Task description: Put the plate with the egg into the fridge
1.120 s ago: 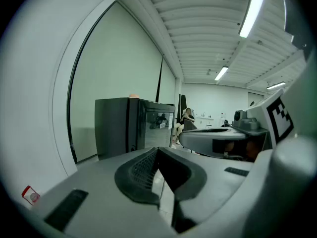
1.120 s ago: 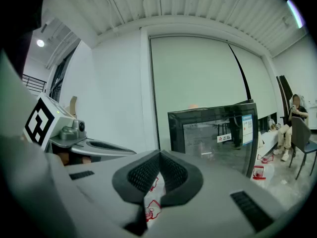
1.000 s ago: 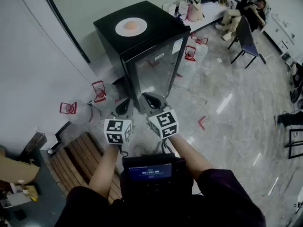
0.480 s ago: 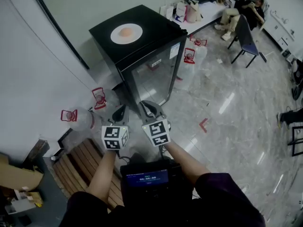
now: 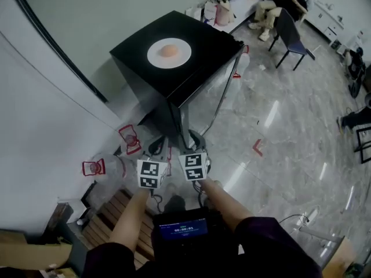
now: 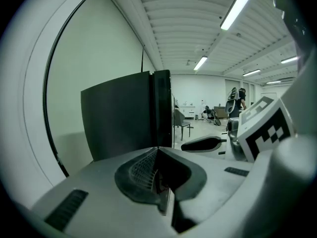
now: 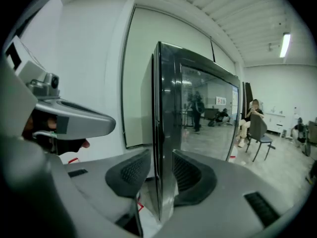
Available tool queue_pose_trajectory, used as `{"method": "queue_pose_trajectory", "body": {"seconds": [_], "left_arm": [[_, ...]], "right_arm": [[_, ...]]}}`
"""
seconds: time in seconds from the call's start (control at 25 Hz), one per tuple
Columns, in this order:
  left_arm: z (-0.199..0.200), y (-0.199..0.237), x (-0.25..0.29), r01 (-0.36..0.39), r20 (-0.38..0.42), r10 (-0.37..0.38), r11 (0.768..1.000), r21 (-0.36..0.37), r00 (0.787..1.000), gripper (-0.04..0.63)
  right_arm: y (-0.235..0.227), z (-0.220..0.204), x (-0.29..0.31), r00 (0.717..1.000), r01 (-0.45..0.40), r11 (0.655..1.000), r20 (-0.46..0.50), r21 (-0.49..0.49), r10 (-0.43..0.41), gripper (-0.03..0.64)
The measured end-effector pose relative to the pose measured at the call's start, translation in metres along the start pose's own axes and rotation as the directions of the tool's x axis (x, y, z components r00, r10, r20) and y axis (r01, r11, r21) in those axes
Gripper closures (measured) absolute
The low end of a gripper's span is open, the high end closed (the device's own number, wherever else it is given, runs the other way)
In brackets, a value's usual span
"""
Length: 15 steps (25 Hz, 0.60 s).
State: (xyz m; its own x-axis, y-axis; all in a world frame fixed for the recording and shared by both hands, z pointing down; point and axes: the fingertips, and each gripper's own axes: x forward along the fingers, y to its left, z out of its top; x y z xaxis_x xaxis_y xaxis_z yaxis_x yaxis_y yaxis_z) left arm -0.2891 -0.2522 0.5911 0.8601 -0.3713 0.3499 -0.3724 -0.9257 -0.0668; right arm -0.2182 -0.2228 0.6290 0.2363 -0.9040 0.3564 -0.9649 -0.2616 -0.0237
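A white plate (image 5: 168, 53) with a brown egg (image 5: 168, 50) rests on top of the black fridge (image 5: 200, 36). The fridge's glass door (image 5: 219, 88) is closed. Both grippers hang low at the fridge's front corner. My left gripper (image 5: 156, 147) (image 6: 157, 150) is shut with nothing in it and faces the fridge's dark side (image 6: 119, 115). My right gripper (image 5: 197, 139) (image 7: 161, 168) has just been opening its jaws. The door's edge (image 7: 163, 128) stands between its pads, with a gap at the left pad.
Large water bottles with red handles (image 5: 95, 167) (image 5: 130, 138) stand on the floor by the white wall at the left. A wooden pallet (image 5: 113, 216) lies near my feet. A chair (image 5: 290, 33) and a seated person (image 5: 278, 4) are far behind the fridge.
Both grippers have moved forward and down to the fridge's front corner. The right jaws have gone from shut to open around the door edge.
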Motion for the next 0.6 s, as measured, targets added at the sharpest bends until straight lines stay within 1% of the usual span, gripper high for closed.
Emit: {"method": "queue_pose_trajectory", "body": {"seconds": [0.12,0.24,0.4,0.52,0.6], "left_arm": [[-0.003,0.017,0.006,0.079,-0.011,-0.078,0.997,0.028,0.997,0.586],[-0.009,0.025,0.009,0.132,-0.019,-0.132,0.991,0.026,0.991,0.586],[-0.017,0.030,0.013,0.182,-0.032,-0.181,0.983,0.039,0.983,0.586],[-0.017,0.037,0.014,0.188,-0.032,-0.187,0.982,0.028,0.982,0.586],[-0.017,0.040,0.015,0.188,-0.035,-0.187,0.982,0.013,0.982,0.586]], "right_arm": [[-0.003,-0.010,0.020,0.990,0.139,0.990,-0.035,0.018,-0.138,0.494],[-0.007,-0.016,0.031,0.973,0.227,0.973,-0.051,0.038,-0.225,0.492],[-0.009,-0.011,0.040,0.953,0.301,0.952,-0.047,0.053,-0.298,0.492],[-0.010,-0.010,0.040,0.941,0.337,0.941,-0.036,0.026,-0.336,0.492],[-0.012,-0.010,0.040,0.939,0.343,0.939,-0.035,0.030,-0.342,0.494]]}}
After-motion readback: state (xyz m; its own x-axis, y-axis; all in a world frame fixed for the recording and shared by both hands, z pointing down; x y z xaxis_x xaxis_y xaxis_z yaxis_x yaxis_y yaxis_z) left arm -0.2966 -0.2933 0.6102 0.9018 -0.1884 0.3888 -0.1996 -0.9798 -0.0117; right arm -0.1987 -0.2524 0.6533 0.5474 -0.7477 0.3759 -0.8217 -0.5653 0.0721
